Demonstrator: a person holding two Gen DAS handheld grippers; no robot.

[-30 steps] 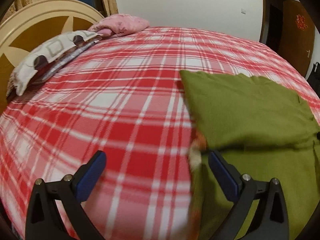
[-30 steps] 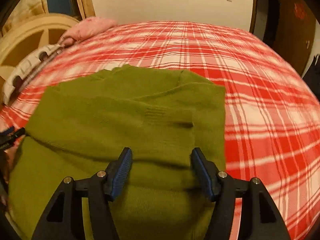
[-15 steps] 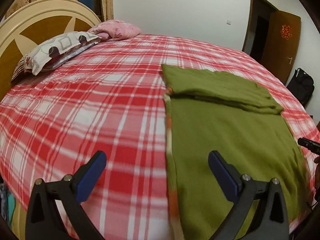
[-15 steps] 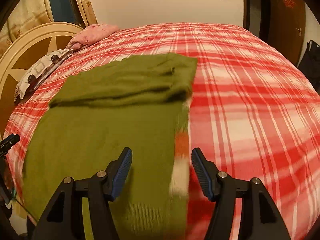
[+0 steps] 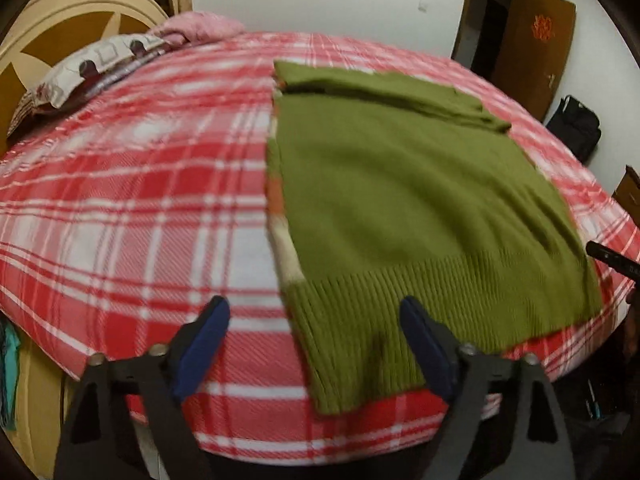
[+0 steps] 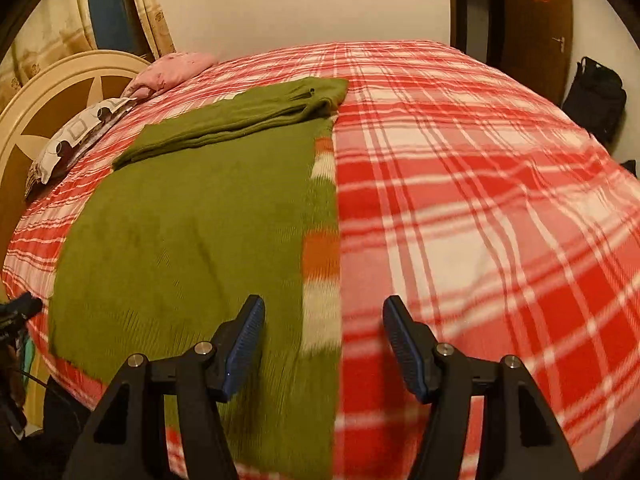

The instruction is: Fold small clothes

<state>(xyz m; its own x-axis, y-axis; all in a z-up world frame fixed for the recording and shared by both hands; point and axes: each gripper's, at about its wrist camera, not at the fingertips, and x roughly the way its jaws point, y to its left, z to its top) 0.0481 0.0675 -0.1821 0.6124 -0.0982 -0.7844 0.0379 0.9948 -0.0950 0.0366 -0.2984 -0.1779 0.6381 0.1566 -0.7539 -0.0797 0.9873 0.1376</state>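
Note:
A green knitted sweater [image 5: 404, 208] lies flat on the red plaid bed [image 5: 140, 200], its far end folded over and its ribbed hem toward me. An orange and white striped edge shows along its side. My left gripper [image 5: 314, 344] is open and empty, hovering above the hem's left corner. In the right wrist view the sweater [image 6: 192, 232] fills the left half of the bed [image 6: 480, 220]. My right gripper [image 6: 323, 346] is open and empty above the sweater's striped right edge near the hem.
A patterned pillow [image 5: 88, 68] and a pink pillow [image 5: 200, 30] lie at the wooden headboard [image 5: 52, 32]. A brown door [image 5: 532, 44] and a black bag [image 5: 574, 128] stand beyond the bed's right side.
Both grippers have pulled back from the folded far end toward the sweater's hem at the bed's near edge. Both stay open and empty.

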